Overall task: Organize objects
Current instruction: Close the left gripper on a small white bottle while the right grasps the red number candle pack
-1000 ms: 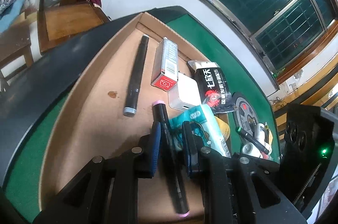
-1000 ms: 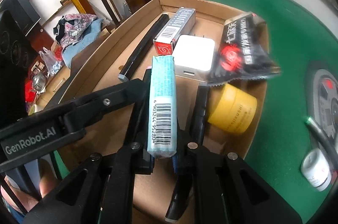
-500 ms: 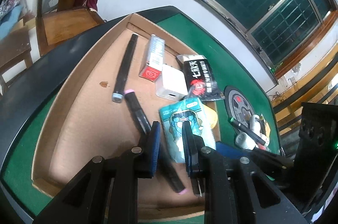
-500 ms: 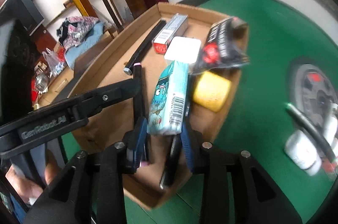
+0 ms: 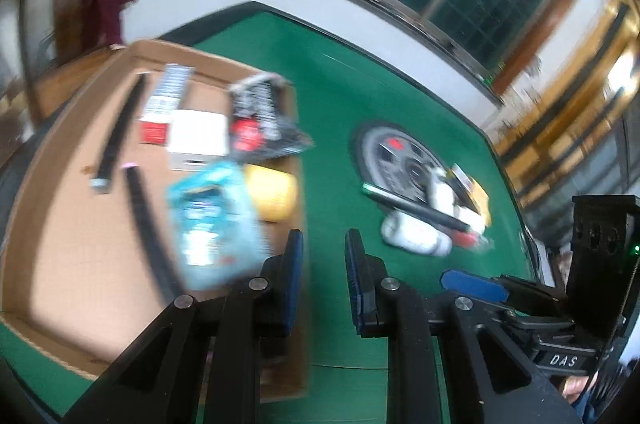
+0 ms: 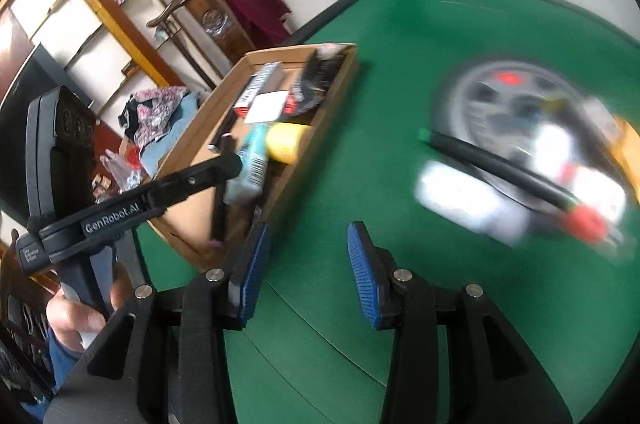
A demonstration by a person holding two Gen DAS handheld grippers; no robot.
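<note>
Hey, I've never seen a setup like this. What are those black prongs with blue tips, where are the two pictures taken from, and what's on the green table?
The prongs are two hand-held grippers. A person holds one in each hand, and there is no robot arm. Each carries a wide-angle camera looking along its fingers, so one picture comes from the left gripper and the other from the right gripper. On the green table sits a cardboard tray holding a teal tissue pack and a yellow jar, among other things. Beside it, a white bottle and a black pen lie by a round grey disc. Nothing is held: the left jaws are nearly closed, and the right jaws are opening, empty.
</note>
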